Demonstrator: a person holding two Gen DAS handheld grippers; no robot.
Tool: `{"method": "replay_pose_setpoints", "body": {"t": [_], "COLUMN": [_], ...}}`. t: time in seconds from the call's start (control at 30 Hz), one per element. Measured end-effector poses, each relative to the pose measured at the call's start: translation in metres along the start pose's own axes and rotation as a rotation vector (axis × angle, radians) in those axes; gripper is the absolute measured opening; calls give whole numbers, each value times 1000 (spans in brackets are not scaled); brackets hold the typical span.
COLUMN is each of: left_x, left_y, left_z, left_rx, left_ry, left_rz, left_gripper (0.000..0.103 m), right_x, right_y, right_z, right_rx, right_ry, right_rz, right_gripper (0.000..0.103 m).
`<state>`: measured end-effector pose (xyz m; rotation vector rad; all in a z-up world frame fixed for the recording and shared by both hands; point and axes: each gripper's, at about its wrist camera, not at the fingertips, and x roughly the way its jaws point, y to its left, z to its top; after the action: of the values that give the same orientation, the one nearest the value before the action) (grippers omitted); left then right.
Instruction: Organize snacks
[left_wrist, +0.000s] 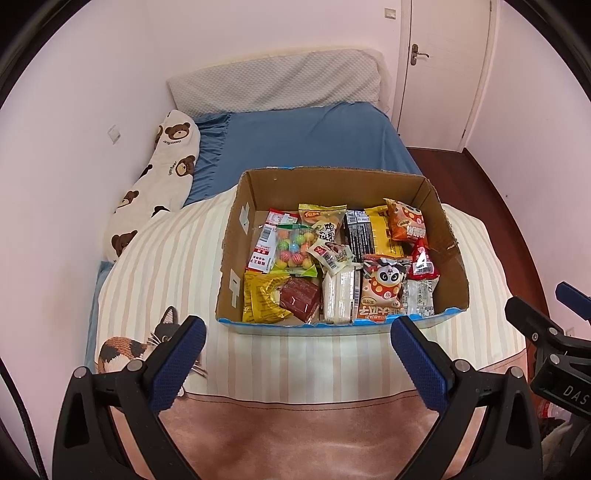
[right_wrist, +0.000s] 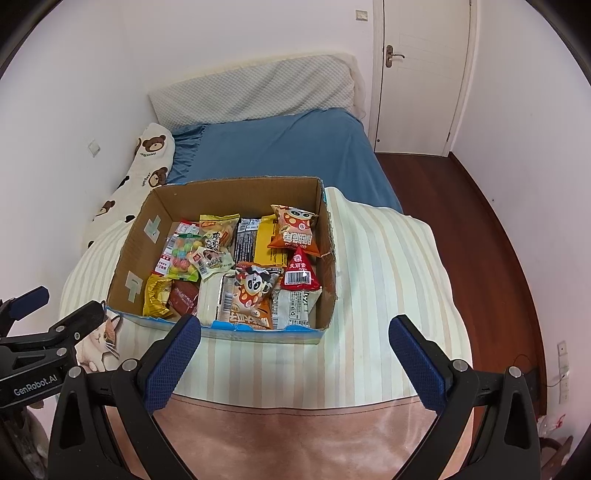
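I read "GenRobot.AI" on the left gripper (right_wrist: 55, 314) body and "Happy Bear" on the bear pillow (left_wrist: 162, 177). The cardboard box (left_wrist: 448, 258) of snacks sat on the striped blanket (left_wrist: 177, 266), just ahead of both claws. Both the left and the right gripper (right_wrist: 295, 332) were spread wide, holding nothing. Most packet print was too small to read; the red triangular packet (right_wrist: 301, 275) showed a barcode. Open blanket lay right of the box.
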<state>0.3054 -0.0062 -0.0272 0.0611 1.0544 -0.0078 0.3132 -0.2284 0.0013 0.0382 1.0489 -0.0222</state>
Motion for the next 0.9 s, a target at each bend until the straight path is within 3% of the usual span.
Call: {"method": "replay_pose_setpoints", "body": {"t": [0.9], "left_x": [-7], "left_y": [0], "left_z": [2], "left_rx": [1], "left_ry": [-9], "left_rz": [-9], "left_gripper": [103], "right_x": [-5], "right_y": [2], "right_z": [5], "right_rx": [6], "right_ry": [-8], "right_rz": [8], "right_gripper": [103]}}
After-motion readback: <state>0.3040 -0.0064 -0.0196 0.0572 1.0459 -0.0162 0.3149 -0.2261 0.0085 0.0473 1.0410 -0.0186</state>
